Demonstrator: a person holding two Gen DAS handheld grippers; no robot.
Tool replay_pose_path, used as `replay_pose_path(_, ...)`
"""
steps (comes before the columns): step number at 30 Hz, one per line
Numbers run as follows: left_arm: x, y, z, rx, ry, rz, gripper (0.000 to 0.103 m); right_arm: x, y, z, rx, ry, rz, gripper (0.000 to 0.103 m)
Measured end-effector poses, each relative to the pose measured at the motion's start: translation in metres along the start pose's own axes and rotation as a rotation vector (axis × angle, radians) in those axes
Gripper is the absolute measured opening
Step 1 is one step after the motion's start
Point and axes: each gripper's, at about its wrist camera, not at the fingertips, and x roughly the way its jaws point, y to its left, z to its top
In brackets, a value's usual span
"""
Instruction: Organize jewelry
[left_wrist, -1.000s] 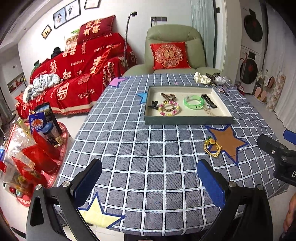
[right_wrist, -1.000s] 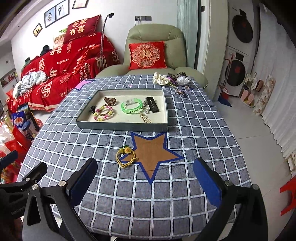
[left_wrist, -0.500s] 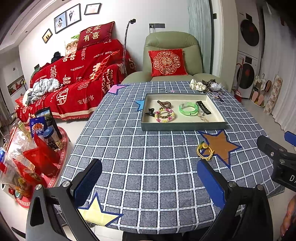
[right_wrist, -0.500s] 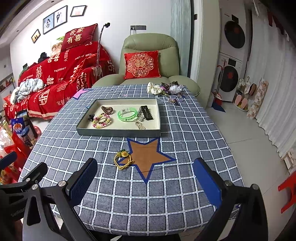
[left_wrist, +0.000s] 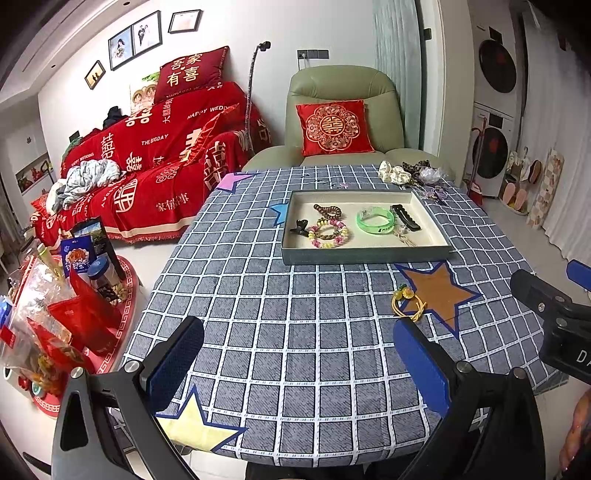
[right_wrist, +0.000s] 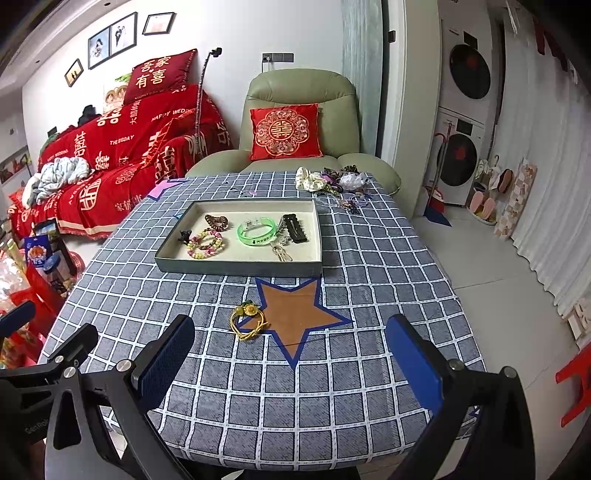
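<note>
Both grippers, left (left_wrist: 297, 363) and right (right_wrist: 290, 358), hung wide apart and empty above the surface (right_wrist: 332, 406). Yellow hair tie (right_wrist: 248, 320) lay beside brown star (right_wrist: 295, 314), near tray (right_wrist: 236, 267) holding other jewelry.

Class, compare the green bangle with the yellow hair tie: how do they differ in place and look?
The green bangle lies inside the tray; the yellow hair tie lies on the tablecloth beside the brown star. The bangle is a plain translucent band; the tie is thin cord with a flower. Both are loops.

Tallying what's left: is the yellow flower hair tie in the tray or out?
Out. The yellow flower hair tie lies on the checked cloth, at the brown star's edge, apart from the shallow grey tray.
</note>
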Motion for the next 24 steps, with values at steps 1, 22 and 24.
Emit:
replay_pose_path(1,-0.0005,-0.0001,0.0,0.001,0.0,0.0,0.103,-0.0004,0.0001,0.0004,-0.001,0.0,0.0,0.103)
replay_pose_path(22,-0.0019,-0.0015,0.0001,0.002,-0.002,0.001,0.103,-0.0022,0.0013,0.0007,-0.001,0.001,0.001,0.103)
replay_pose_path(24,-0.0024,-0.0013,0.0004,0.001,-0.002,-0.001,0.103,-0.0029,0.0015,0.0015,0.0,0.0,0.003,0.103)
